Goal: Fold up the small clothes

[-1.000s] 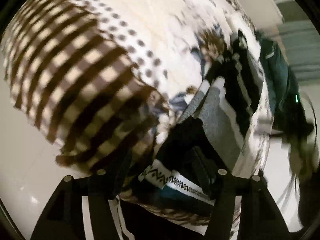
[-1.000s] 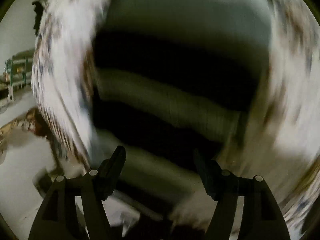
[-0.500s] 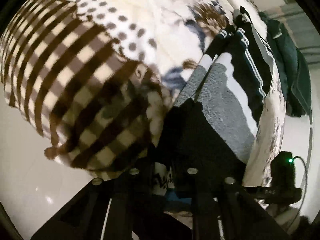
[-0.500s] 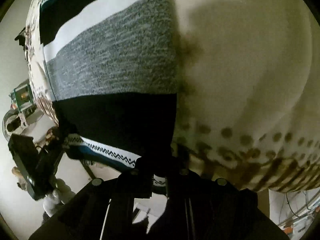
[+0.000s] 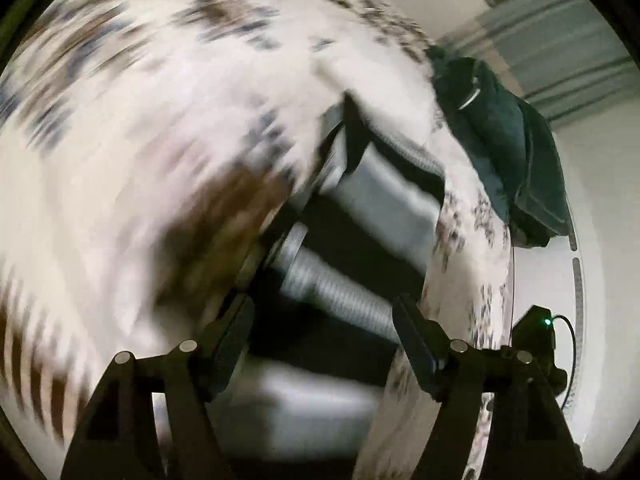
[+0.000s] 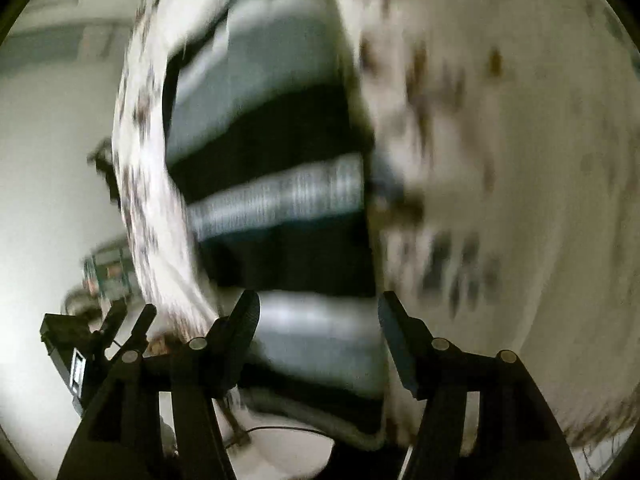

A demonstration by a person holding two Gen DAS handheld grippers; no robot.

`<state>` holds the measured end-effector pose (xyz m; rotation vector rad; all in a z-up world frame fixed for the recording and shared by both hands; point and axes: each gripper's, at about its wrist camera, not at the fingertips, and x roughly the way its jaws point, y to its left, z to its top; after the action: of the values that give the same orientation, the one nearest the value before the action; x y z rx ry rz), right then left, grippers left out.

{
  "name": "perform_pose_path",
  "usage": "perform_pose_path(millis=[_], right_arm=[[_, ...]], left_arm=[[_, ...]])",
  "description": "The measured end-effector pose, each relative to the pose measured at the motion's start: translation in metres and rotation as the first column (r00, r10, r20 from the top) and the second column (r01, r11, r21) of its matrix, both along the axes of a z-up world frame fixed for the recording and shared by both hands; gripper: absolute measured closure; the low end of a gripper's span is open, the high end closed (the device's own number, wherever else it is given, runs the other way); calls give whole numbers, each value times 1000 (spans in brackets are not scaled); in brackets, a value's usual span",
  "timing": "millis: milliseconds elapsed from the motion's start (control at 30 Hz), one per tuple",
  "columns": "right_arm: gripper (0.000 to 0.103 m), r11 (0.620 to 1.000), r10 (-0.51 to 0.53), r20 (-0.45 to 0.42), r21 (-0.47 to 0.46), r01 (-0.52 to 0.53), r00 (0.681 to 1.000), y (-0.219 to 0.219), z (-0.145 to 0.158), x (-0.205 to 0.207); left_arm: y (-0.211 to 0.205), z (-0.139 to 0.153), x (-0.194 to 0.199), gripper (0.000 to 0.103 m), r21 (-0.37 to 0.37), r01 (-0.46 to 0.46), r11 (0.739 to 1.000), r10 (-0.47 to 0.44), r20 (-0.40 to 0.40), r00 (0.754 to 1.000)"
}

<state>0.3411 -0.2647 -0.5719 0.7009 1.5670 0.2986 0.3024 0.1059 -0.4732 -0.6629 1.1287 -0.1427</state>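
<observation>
A striped garment with black, grey and white bands (image 5: pixel 360 240) lies folded on a patterned white cloth (image 5: pixel 120 140). It also shows in the right wrist view (image 6: pixel 280 200). My left gripper (image 5: pixel 324 340) is open and empty, just above the garment's near edge. My right gripper (image 6: pixel 318 328) is open and empty over the garment's near end. The other gripper (image 6: pixel 92 336) shows at the lower left of the right wrist view. Both views are blurred by motion.
A dark green garment (image 5: pixel 504 152) lies at the cloth's far right edge. A black device with a green light (image 5: pixel 540 336) stands at the right. The patterned cloth (image 6: pixel 500 160) spreads right of the garment. Shelves (image 6: pixel 108 268) stand beyond the left edge.
Both grippers were shut on the striped garment's edge half a second ago. Now both have opened, let it go and pulled back. The garment lies folded over.
</observation>
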Motion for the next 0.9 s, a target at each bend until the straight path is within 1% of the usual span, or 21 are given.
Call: perform_pose_path(millis=[100, 133, 167, 200, 233, 267, 333, 367, 400, 433, 500, 567, 633, 667, 700, 733, 767, 800, 900], right_arm=[[39, 996, -84, 74, -15, 86, 994, -18, 0, 62], [39, 994, -109, 89, -17, 111, 990, -23, -2, 89], [39, 992, -124, 98, -17, 126, 987, -27, -4, 112], [39, 989, -143, 107, -16, 146, 984, -28, -13, 143], [39, 987, -156, 114, -18, 159, 981, -26, -15, 161], [39, 986, -164, 123, -14, 167, 979, -15, -20, 178], [40, 991, -133, 133, -1, 134, 982, -5, -30, 221], [50, 993, -118, 139, -11, 120, 983, 2, -35, 235], [70, 994, -98, 140, -36, 104, 985, 7, -42, 251], [78, 992, -88, 130, -74, 98, 988, 13, -51, 268], [79, 984, -92, 84, -143, 104, 992, 18, -72, 292], [79, 983, -94, 36, -156, 99, 995, 12, -86, 297], [78, 984, -91, 33, -154, 95, 995, 11, -81, 299], [76, 985, -88, 38, -147, 92, 995, 13, -78, 299], [69, 986, -88, 38, -138, 93, 995, 13, -73, 295], [65, 987, -93, 36, -127, 97, 995, 12, -67, 289], [56, 988, -102, 35, -111, 106, 994, 7, -60, 278], [51, 990, -114, 35, -85, 117, 993, 0, -54, 263], [51, 986, -165, 18, -19, 165, 986, -16, -38, 217]], left_arm=[[-12, -15, 87, 33, -1, 71, 997, -71, 24, 997], [-15, -23, 117, 33, 2, 99, 995, -99, 26, 995], [-18, -31, 145, 33, 19, 123, 992, -123, 20, 992], [-21, -37, 165, 33, 21, 148, 989, -148, 19, 989], [-23, -44, 183, 33, 20, 163, 986, -163, 13, 987], [-24, -49, 197, 33, 20, 171, 985, -171, 3, 985], [-27, -60, 227, 33, 6, 198, 980, -198, -3, 980], [-29, -64, 238, 33, 16, 210, 978, -210, -4, 978], [-30, -66, 244, 33, 20, 218, 976, -218, -4, 976], [-32, -70, 252, 33, 22, 231, 973, -231, -6, 973], [-35, -79, 263, 33, 39, 251, 967, -250, -22, 968], [-35, -90, 271, 35, 34, 253, 967, -252, -46, 967], [-30, -98, 274, 38, -1, 239, 971, -238, -40, 970], [-28, -97, 275, 60, -5, 232, 973, -232, -18, 973], [-27, -95, 275, 76, 0, 234, 972, -234, 4, 972], [-26, -94, 275, 84, 1, 246, 969, -246, -2, 969], [-25, -94, 276, 84, -7, 249, 968, -249, -10, 968], [-21, -88, 270, 82, -18, 257, 966, -257, -6, 966], [-7, -74, 255, 74, -23, 256, 966, -256, -19, 966]])
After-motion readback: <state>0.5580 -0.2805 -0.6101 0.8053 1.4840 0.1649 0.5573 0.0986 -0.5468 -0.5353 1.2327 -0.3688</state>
